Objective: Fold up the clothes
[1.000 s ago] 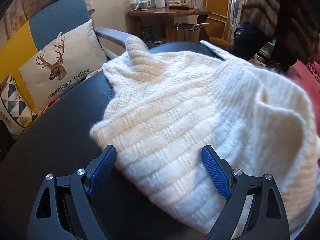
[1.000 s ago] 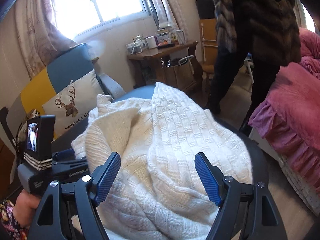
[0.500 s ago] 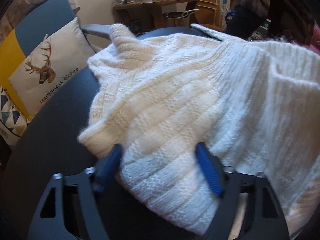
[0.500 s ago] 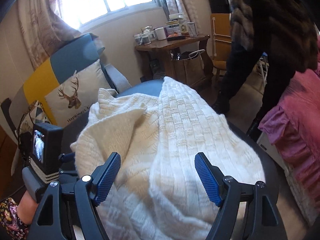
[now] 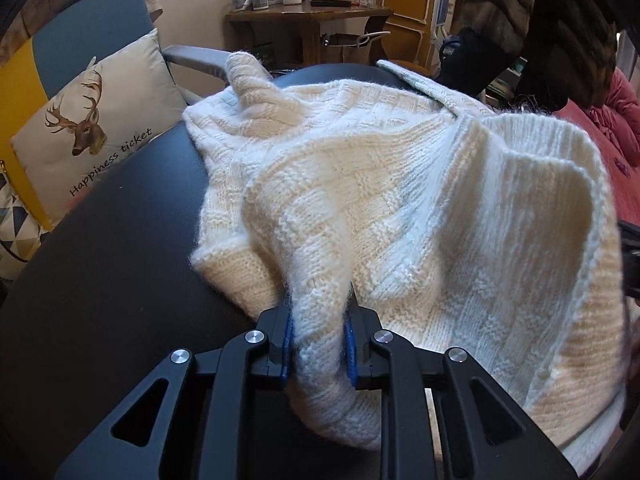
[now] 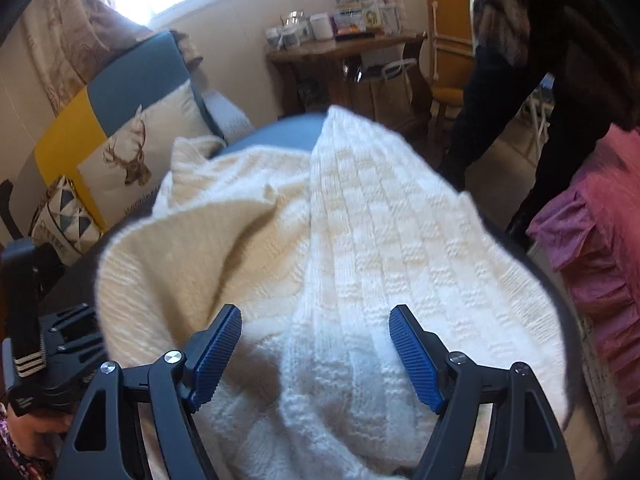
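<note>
Left hand-held gripper (image 5: 318,346) closing; right hand-held gripper (image 6: 316,354) spread wide.

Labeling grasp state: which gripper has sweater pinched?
The left gripper: its fingers are closing on a bunched fold of the white sweater. The right gripper is wide open, fingers either side of the knit, not pressing it.

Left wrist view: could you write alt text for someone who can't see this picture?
A black hand-held gripper with blue pads is closing on a bunched fold of a cream cable-knit sweater that lies rumpled on a dark round table. Behind it, a beige deer-print cushion leans on a blue and yellow sofa.
</note>
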A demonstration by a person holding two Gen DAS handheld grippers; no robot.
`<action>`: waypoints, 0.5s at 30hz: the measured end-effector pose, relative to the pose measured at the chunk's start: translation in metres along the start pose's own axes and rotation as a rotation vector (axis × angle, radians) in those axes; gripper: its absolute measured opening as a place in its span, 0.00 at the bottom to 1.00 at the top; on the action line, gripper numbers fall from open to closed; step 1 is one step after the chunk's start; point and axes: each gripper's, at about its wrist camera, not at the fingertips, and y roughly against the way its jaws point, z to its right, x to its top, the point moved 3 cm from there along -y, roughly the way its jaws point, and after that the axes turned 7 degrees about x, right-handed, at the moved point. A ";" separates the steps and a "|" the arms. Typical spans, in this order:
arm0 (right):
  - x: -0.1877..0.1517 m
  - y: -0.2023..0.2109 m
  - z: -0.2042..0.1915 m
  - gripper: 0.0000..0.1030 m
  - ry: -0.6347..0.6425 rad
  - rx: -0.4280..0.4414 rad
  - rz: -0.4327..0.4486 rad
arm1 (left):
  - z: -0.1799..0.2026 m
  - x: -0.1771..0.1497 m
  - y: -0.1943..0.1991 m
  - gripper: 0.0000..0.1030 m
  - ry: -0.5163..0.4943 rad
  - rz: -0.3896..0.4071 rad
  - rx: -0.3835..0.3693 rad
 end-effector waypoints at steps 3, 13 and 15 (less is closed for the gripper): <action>-0.006 -0.015 -0.007 0.78 0.085 -0.043 -0.061 | 0.000 -0.006 0.004 0.19 -0.024 -0.006 0.028; -0.030 -0.029 -0.054 0.76 0.293 -0.059 -0.161 | -0.024 -0.057 0.035 0.19 -0.091 -0.045 0.127; -0.036 -0.031 -0.067 0.76 0.319 -0.042 -0.170 | -0.036 -0.071 0.043 0.19 -0.089 -0.046 0.139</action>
